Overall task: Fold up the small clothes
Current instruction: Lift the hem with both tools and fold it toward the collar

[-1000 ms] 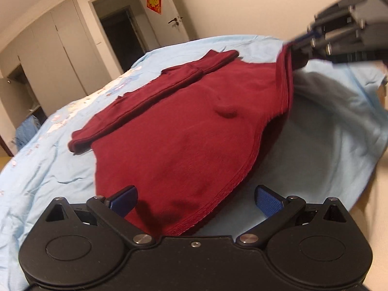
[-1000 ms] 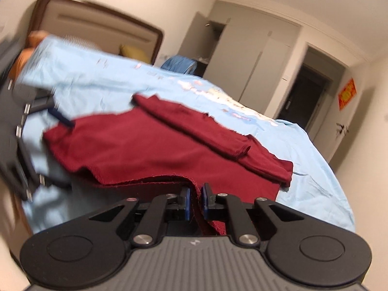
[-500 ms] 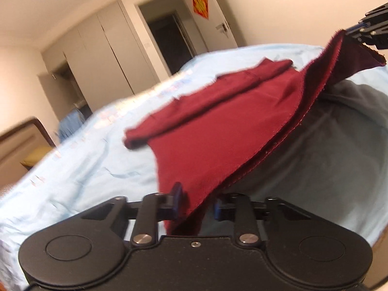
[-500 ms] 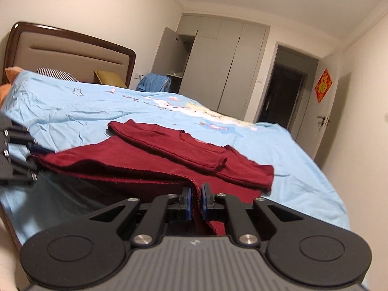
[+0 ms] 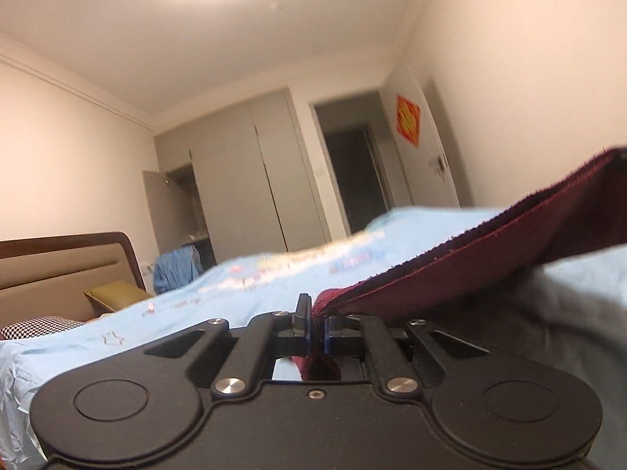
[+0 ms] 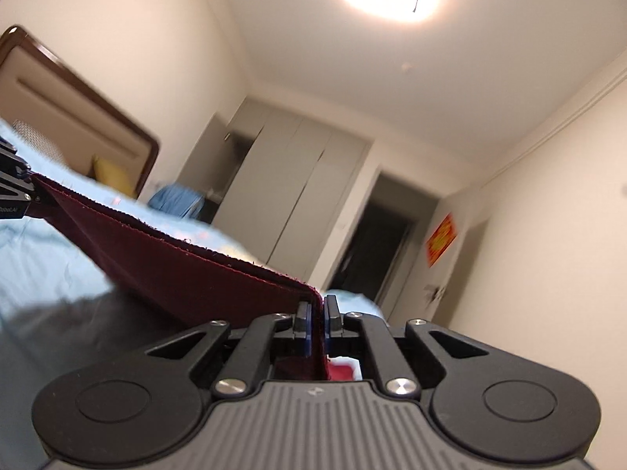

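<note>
Garment (image 5: 450, 274) edge now higher off bed (image 5: 235, 286), w/ both hand-held grippers clamped.

The dark red garment (image 5: 462, 274) is seen as a soft matt knit, its stitched hem fuzzy with loose fibres. The light blue bedsheet (image 5: 243, 293) is shown as thin, smooth, faintly creased cloth. The left gripper (image 5: 317, 327) is made of matt black plastic, fastened with shiny metal screws; a ribbed grey panel is borne by the right gripper (image 6: 316, 323). The headboard (image 5: 58, 270) is framed in glossy dark wood around padded beige upholstery.
</note>
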Action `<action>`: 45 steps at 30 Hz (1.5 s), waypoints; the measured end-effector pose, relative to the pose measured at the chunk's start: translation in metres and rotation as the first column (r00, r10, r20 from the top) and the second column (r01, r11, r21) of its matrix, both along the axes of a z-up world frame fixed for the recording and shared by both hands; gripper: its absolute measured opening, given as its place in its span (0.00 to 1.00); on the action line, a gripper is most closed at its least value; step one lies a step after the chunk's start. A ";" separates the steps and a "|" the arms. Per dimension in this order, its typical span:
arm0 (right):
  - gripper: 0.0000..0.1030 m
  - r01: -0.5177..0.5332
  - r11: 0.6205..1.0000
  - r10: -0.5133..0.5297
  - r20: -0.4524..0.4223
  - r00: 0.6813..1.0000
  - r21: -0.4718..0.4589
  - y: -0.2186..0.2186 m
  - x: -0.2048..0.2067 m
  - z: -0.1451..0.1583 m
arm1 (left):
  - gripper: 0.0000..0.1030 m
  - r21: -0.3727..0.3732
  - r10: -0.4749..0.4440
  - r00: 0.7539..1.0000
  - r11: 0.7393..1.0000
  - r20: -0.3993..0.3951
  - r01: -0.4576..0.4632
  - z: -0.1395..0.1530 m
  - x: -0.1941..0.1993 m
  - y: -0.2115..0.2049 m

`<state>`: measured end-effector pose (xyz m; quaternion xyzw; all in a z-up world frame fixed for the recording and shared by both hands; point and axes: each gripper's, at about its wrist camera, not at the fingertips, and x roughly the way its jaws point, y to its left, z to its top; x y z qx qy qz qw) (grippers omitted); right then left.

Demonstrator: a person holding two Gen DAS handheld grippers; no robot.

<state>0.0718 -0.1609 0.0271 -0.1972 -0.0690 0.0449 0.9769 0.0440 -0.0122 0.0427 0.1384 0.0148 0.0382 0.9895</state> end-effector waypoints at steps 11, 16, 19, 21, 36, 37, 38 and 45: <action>0.06 -0.006 1.000 0.008 0.193 0.981 -0.014 0.001 -0.056 0.025 | 0.05 0.006 -0.063 0.991 0.998 0.118 0.063 0.059 -0.056 0.002; 0.06 -0.024 1.000 0.027 0.201 0.979 -0.016 -0.004 -0.071 0.031 | 0.05 0.046 -0.108 0.987 0.994 0.117 0.103 0.072 -0.074 -0.002; 0.06 -0.042 0.999 0.041 0.160 0.986 0.000 -0.008 -0.065 0.028 | 0.05 0.045 -0.125 0.990 0.992 0.072 0.122 0.071 -0.066 -0.002; 0.06 -0.045 0.999 0.044 0.129 0.991 0.004 -0.010 -0.055 0.025 | 0.05 0.049 -0.125 0.991 0.991 0.038 0.123 0.072 -0.055 -0.001; 0.09 -0.181 0.981 0.169 -0.162 0.972 -0.064 -0.019 0.119 0.032 | 0.06 0.043 -0.131 0.937 0.987 -0.323 0.153 0.100 0.121 0.030; 0.09 -0.193 0.981 0.182 -0.195 0.964 -0.037 -0.022 0.134 0.032 | 0.06 0.050 -0.121 0.931 0.988 -0.344 0.147 0.098 0.135 0.031; 0.09 -0.200 0.980 0.193 -0.221 0.956 -0.011 -0.024 0.149 0.031 | 0.06 0.061 -0.109 0.926 0.988 -0.361 0.140 0.094 0.148 0.033; 0.09 -0.194 0.979 0.205 -0.374 0.904 0.066 -0.035 0.232 0.012 | 0.06 0.072 -0.062 0.870 0.991 -0.489 0.111 0.061 0.232 0.038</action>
